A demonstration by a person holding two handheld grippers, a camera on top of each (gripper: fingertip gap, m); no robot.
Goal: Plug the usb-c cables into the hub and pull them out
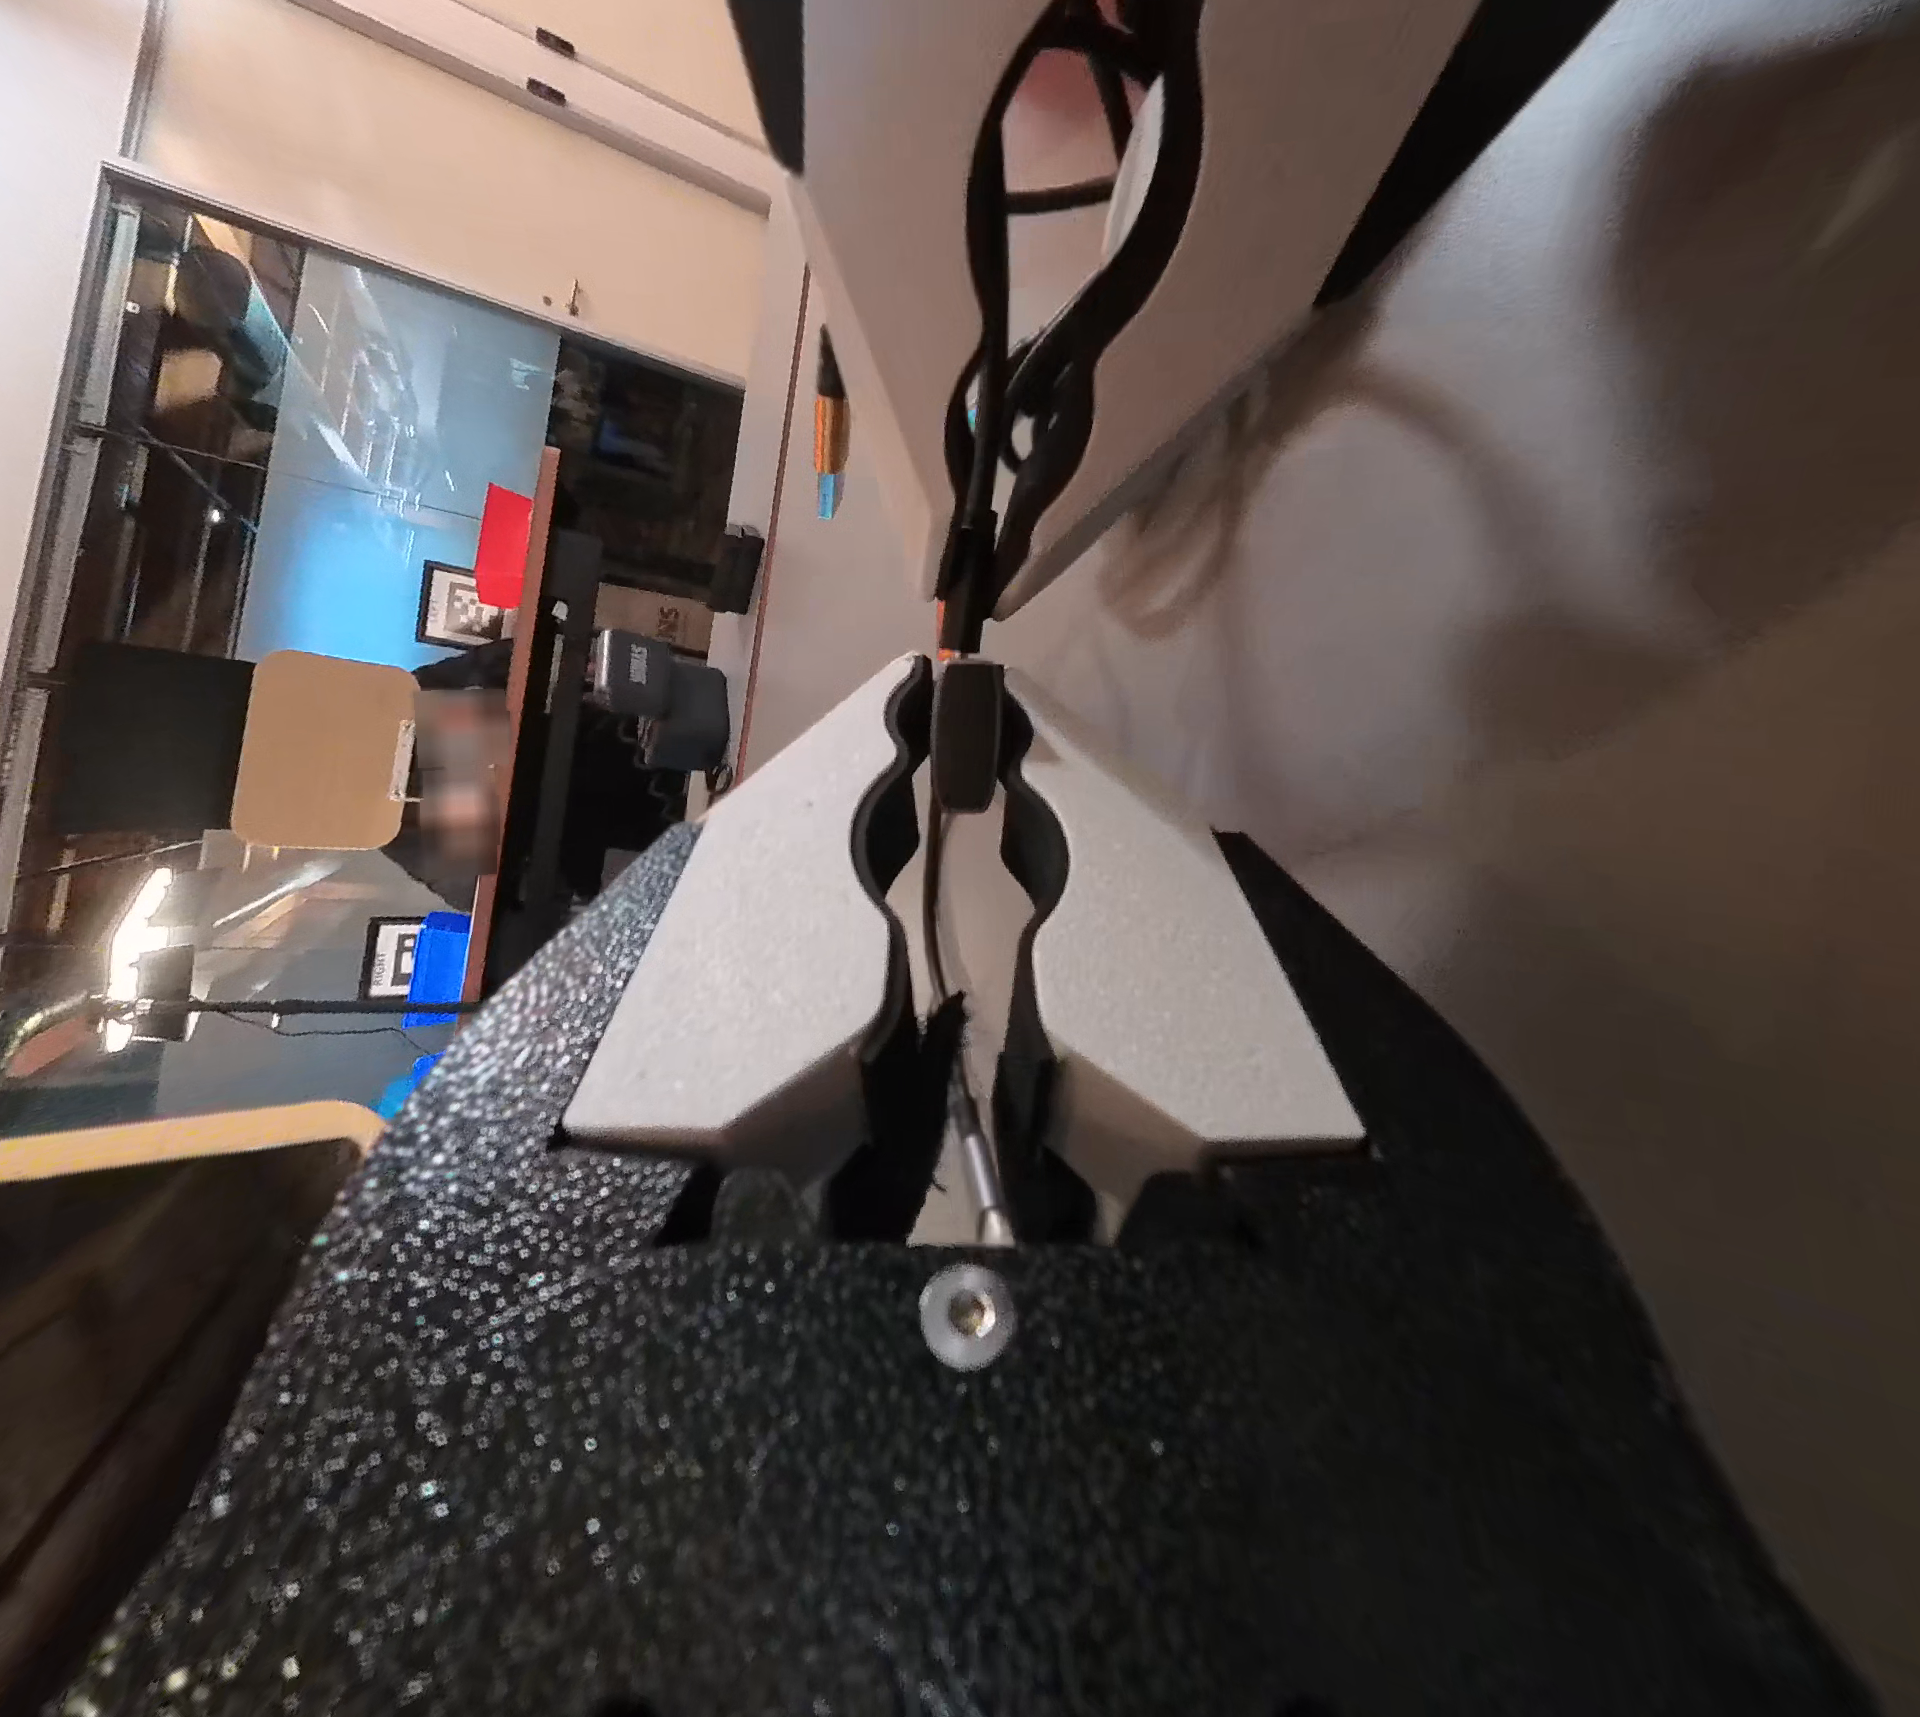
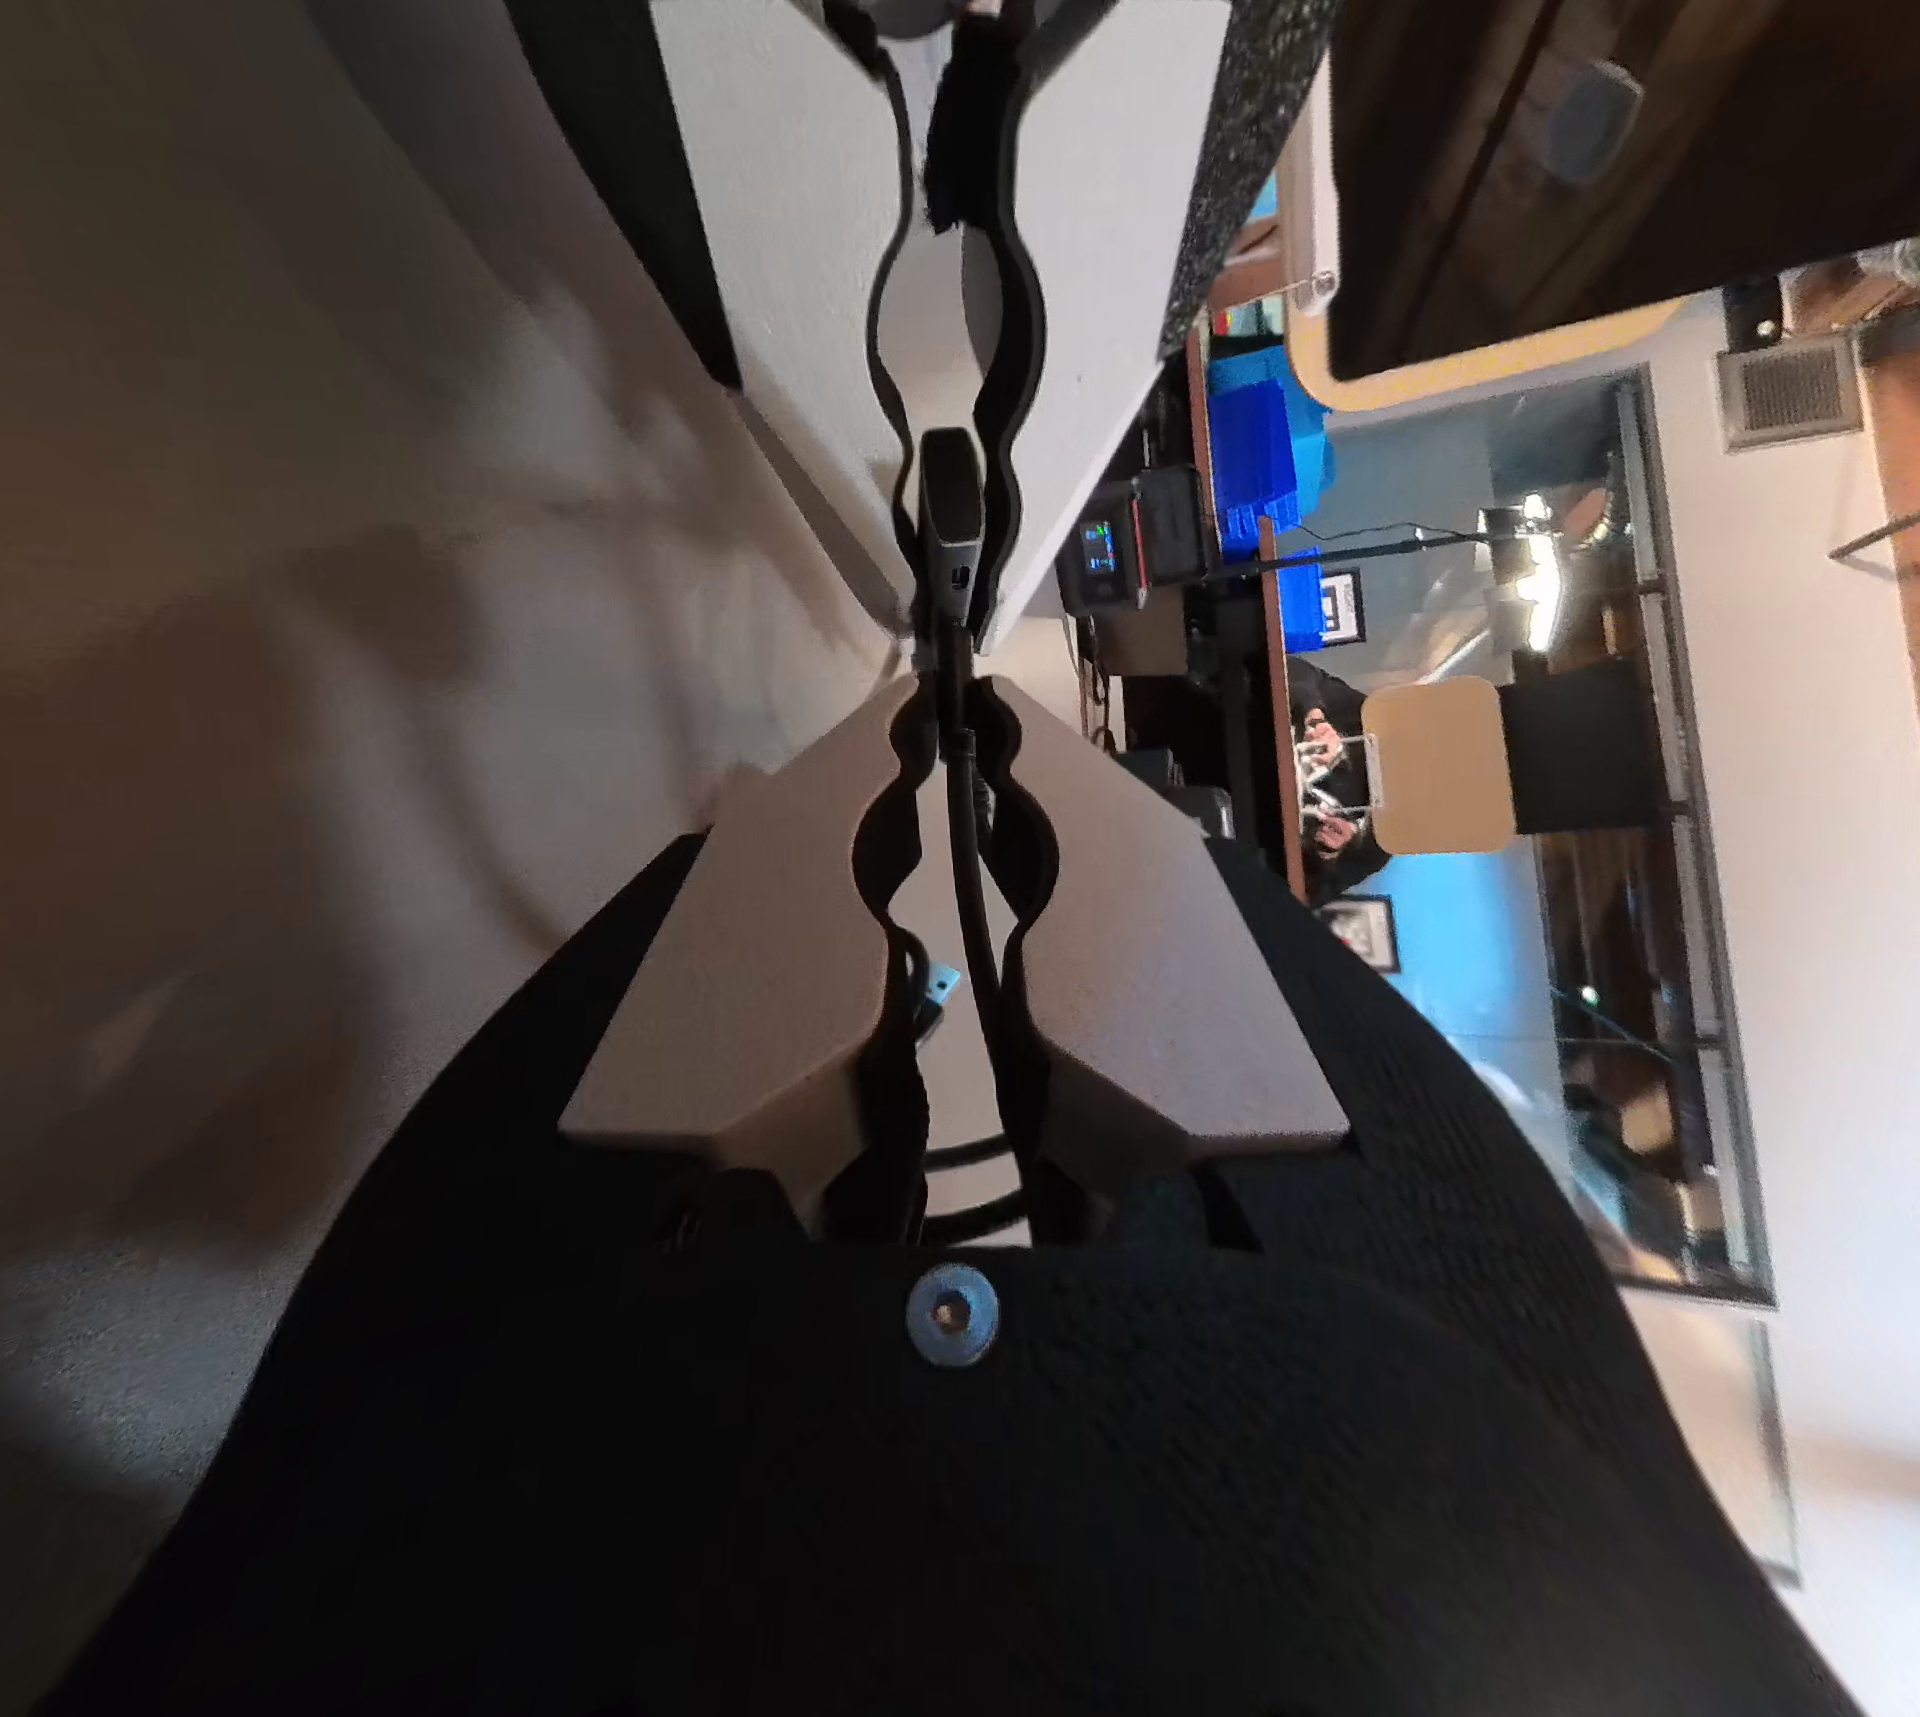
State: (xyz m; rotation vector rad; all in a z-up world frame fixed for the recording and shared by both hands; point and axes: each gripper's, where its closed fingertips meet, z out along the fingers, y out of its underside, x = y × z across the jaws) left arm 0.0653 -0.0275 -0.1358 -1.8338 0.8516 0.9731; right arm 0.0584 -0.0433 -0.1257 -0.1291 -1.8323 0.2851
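My left gripper [image 1: 966,680] is shut on a small dark hub [image 1: 966,737], pinched between its fingertips. My right gripper [image 1: 971,597] faces it tip to tip and is shut on a black usb-c cable [image 1: 982,379] just behind the plug [image 1: 961,618]. The plug meets the end of the hub; how deep it sits is hidden by the fingertips. In the right wrist view my right gripper [image 2: 951,696] clamps the cable [image 2: 971,888], and the left gripper [image 2: 945,628] holds the hub [image 2: 948,493] opposite. Both hang close over the white table [image 1: 1558,524].
Both views are rolled sideways. More black cable loops lie on the table behind the right gripper [image 1: 1049,202]. A blue-tipped plug [image 2: 940,981] lies under my right fingers. A small black device with a lit screen [image 2: 1132,545], blue bins [image 2: 1262,452] and a seated person [image 2: 1340,794] are behind. My left and right fingertips are right by each other.
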